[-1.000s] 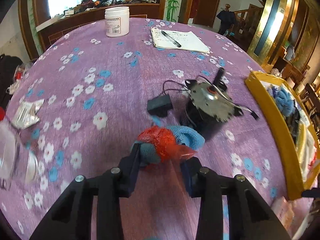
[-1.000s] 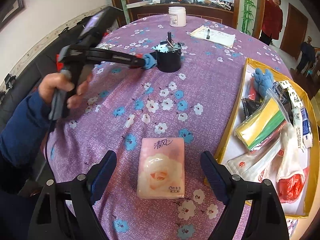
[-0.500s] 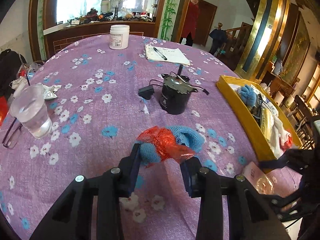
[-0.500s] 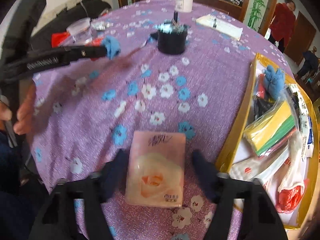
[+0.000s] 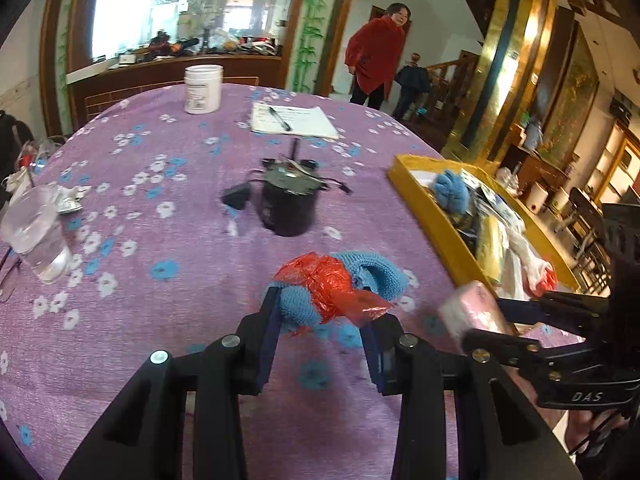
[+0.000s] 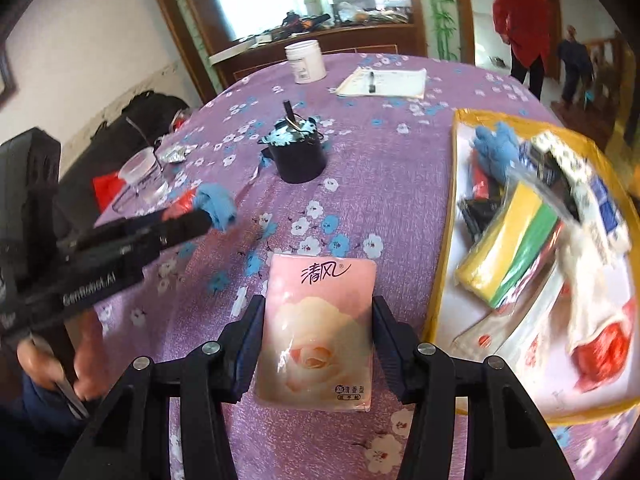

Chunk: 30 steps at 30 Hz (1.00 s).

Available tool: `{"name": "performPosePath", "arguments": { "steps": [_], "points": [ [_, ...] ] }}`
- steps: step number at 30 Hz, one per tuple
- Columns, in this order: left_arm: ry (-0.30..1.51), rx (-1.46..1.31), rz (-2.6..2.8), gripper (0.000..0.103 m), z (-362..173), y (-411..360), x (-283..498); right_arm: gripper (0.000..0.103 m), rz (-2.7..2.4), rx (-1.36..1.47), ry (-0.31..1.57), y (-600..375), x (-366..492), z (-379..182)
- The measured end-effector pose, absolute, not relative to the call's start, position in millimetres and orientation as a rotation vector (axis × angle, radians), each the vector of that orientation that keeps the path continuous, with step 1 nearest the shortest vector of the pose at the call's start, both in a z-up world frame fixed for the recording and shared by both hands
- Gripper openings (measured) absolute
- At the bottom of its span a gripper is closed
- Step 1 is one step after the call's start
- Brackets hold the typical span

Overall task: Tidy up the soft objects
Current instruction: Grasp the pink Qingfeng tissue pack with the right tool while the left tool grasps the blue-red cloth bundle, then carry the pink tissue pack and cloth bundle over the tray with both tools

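The right gripper (image 6: 316,332), spread a second earlier, had pinched the pink plastic tissue pack (image 6: 318,336); the left gripper (image 5: 320,312) still clamped the blue knitted glove (image 5: 304,304), both apparently lifted, the yellow tray (image 6: 440,280) rightward.

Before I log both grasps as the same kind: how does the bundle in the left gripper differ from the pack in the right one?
The bundle is lumpy blue knit wrapped in crinkled red plastic; the tissue pack is a flat pink rectangle with a printed rose. The bundle bulges past the left gripper; the pack lies flat in the right gripper. Both are soft and clamped.
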<state>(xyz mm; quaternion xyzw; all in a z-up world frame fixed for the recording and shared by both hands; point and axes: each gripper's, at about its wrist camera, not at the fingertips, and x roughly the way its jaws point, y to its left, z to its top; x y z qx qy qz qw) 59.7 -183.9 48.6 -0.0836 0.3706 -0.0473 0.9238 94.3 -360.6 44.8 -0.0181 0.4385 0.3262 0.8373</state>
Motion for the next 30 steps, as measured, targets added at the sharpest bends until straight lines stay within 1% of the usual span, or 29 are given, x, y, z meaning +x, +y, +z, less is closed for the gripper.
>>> {"name": "performPosePath", "arguments": {
  "steps": [17, 30],
  "points": [
    [0.752, -0.097, -0.166, 0.037, 64, -237, 69, 0.056, 0.687, 0.113, 0.87, -408, 91, 58],
    [0.737, -0.022, -0.273, 0.037, 79, -309, 83, 0.056, 0.565, 0.256, 0.792, -486, 101, 73]
  ]
}}
